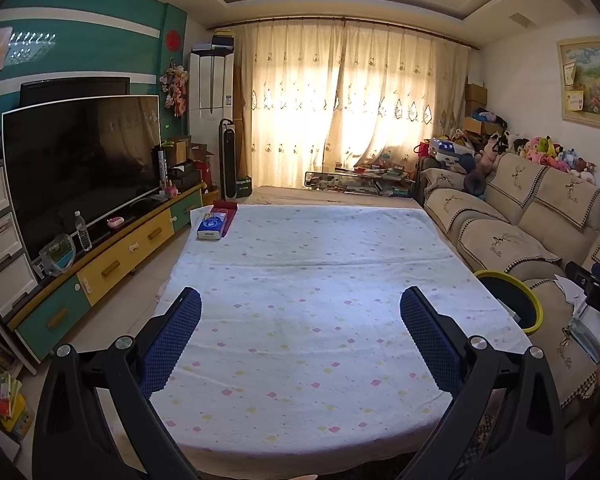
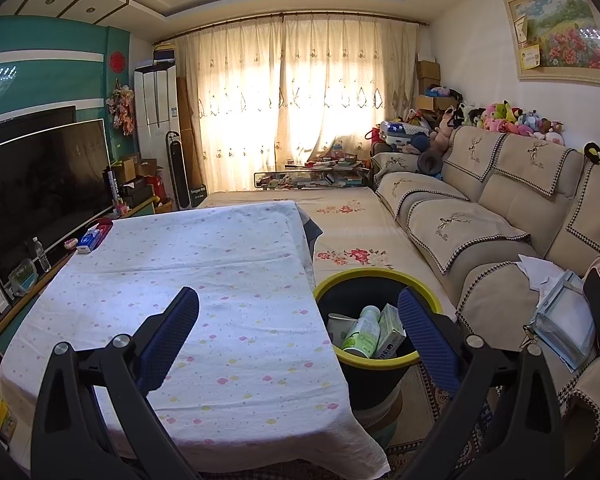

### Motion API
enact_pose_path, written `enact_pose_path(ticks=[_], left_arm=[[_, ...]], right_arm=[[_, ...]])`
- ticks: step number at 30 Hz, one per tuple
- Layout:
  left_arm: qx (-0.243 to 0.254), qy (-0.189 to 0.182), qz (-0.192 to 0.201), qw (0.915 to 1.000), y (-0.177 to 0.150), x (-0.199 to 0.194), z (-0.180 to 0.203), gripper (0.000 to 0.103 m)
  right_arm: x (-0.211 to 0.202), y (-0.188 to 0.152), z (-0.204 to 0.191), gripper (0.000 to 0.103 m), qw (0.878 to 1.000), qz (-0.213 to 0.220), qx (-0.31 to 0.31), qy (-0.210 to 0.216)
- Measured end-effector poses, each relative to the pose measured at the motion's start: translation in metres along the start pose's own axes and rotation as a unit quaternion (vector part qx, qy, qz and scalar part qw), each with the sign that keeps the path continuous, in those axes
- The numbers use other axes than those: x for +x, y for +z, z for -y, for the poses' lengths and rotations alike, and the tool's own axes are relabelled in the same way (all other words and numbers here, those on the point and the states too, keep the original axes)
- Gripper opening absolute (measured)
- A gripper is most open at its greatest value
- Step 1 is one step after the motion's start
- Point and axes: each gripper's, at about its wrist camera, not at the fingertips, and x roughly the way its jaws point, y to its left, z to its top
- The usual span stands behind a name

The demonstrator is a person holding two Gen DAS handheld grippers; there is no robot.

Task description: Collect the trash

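A black bin with a yellow rim (image 2: 324,285) stands on the floor between the table and the sofa; it also shows in the left wrist view (image 1: 534,300). Inside it lie a white-green bottle (image 2: 362,334), a green carton (image 2: 390,334) and a pale wrapper (image 2: 338,322). My right gripper (image 2: 298,312) is open and empty, above the table's right edge and the bin. My left gripper (image 1: 300,312) is open and empty over the table with the white dotted cloth (image 1: 300,264). A blue tissue pack (image 1: 211,227) lies at the table's far left corner.
A TV (image 1: 80,160) on a low cabinet (image 1: 112,260) with a water bottle (image 1: 83,231) runs along the left. A beige sofa (image 2: 480,216) with papers and a bag (image 2: 560,312) lies to the right. A glass coffee table (image 2: 312,178) stands by the curtains.
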Motion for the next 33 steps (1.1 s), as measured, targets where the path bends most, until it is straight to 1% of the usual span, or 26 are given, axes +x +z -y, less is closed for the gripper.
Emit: enact_pose_path(ticks=[33], left_arm=[[-0.001, -0.009, -0.007, 0.9999, -0.0028, 0.0036, 0.0014, 0.098]], right_arm=[[0.0051, -0.0076, -0.0025, 0.095, 1.0, -0.006, 0.001, 0.0]])
